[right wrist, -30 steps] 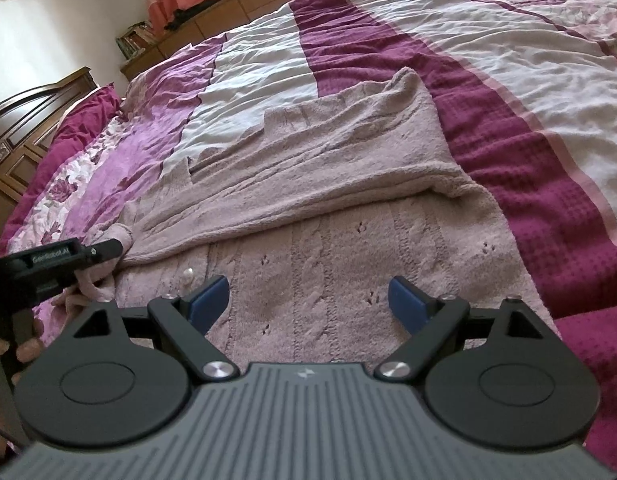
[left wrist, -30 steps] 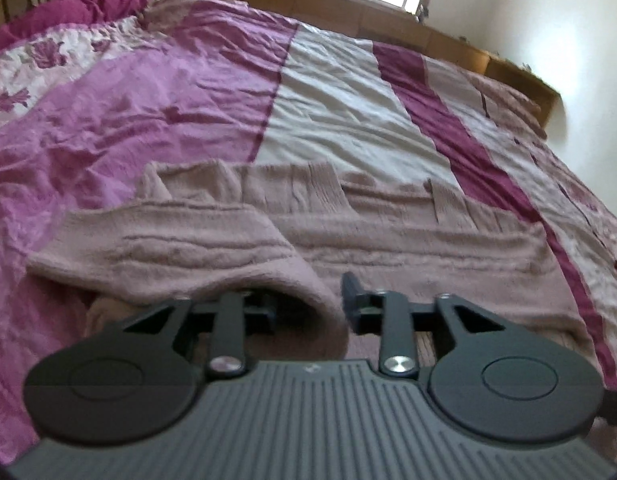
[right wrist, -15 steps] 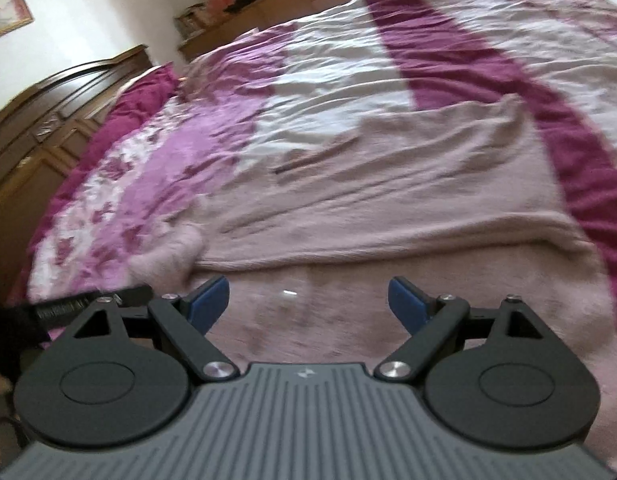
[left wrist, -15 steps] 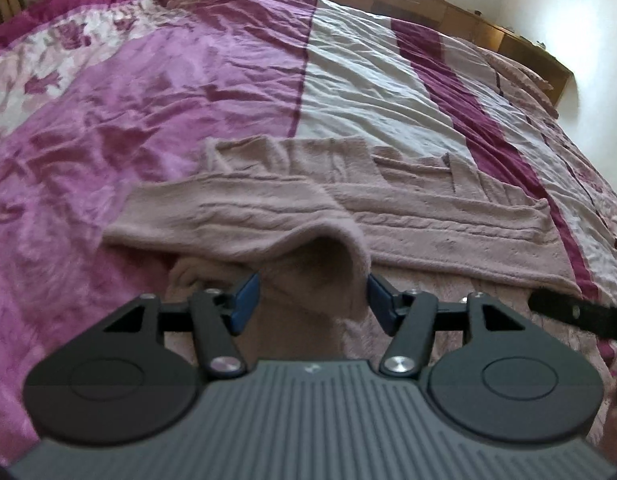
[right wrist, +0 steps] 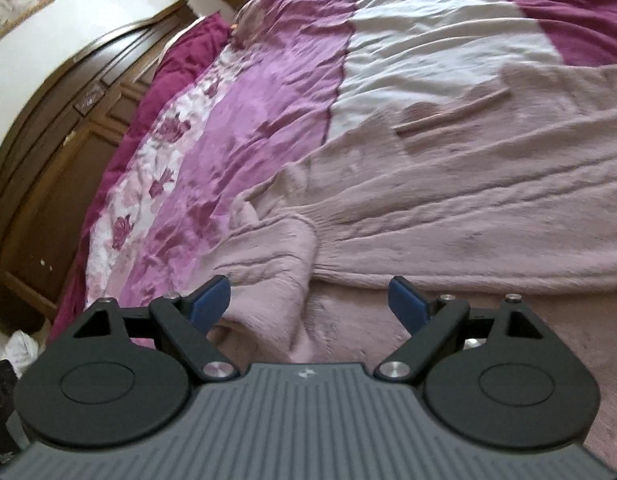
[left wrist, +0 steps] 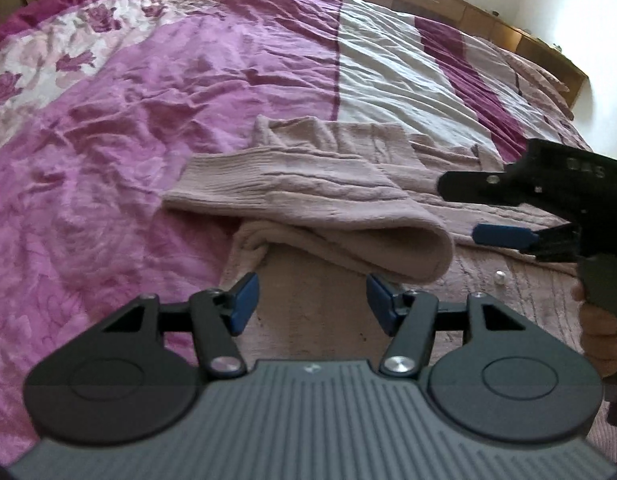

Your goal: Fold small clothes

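Hovering spread and empty, the left hand-held gripper (left wrist: pixel 312 300) faces the folded-over sleeve (left wrist: pixel 328 216) of the pink sweater (right wrist: pixel 468 208) on the bed (left wrist: pixel 148 120); the right hand-held gripper (right wrist: pixel 310 300) hangs equally spread. Judging by this, the sleeve fold is done; next comes gripping the sweater's edge.

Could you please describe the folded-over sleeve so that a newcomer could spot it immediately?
Start at the big bed with the purple and white striped quilt. On it lies a dusty-pink knitted cardigan. The sleeve is the ribbed tube doubled back across the cardigan's left edge, its rounded fold raised, unlike the flat knit around it.
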The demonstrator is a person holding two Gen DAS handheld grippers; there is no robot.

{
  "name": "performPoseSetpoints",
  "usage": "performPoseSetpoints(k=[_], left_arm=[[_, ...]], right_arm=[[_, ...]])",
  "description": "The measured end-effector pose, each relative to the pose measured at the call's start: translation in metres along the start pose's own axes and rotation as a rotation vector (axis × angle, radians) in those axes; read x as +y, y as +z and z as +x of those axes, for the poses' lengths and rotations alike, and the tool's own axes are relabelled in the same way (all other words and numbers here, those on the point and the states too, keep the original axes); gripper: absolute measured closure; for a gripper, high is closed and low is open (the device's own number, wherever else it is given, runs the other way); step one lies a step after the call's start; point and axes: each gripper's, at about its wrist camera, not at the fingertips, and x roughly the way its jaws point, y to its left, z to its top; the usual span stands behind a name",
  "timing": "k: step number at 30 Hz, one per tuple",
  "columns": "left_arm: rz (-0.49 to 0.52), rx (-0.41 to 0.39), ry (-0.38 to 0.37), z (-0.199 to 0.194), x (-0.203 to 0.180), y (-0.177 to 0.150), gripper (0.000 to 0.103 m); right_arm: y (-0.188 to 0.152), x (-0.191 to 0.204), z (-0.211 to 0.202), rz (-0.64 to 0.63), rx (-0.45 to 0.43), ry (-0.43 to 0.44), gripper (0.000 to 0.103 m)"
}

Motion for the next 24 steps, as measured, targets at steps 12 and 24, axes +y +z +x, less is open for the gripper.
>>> performPoseSetpoints(k=[12,24], left_arm=[[-0.023,0.008,0.098,0.035,0.022,0.009,0.042],[-0.059,-0.007,0.125,0.046,0.031,0.008,0.043]], right_arm=[[0.016,0.008,0.062,-0.023,0.121,-0.039,0.089],[0.016,0.060,0.011,-0.468,-0.210,-0.187,0.094]])
